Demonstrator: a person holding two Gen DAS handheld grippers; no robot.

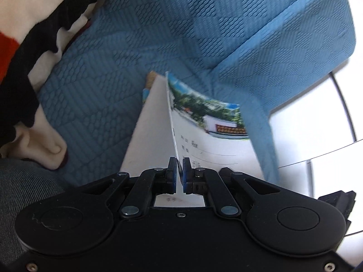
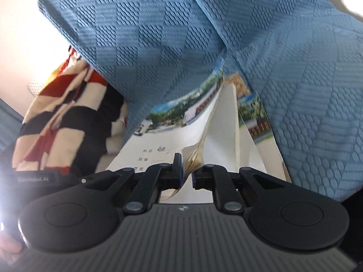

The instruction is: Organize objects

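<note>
A thin exercise booklet (image 1: 204,131) with a photo strip and printed form lines on its cover hangs over the blue sofa seat (image 1: 136,52). My left gripper (image 1: 179,161) is shut on the cover's near edge, and a white page (image 1: 147,136) falls to its left. In the right wrist view the same kind of booklet (image 2: 163,133) fans open. My right gripper (image 2: 187,166) is shut on a sheaf of its yellowish pages. A second photo cover (image 2: 256,117) shows to the right, against the sofa cushion (image 2: 306,113).
A black, cream and red checked blanket (image 1: 27,34) lies bunched on the sofa's left side (image 2: 63,117). White tiled floor (image 1: 317,124) shows past the sofa's right edge. A hand (image 2: 9,256) is at the lower left.
</note>
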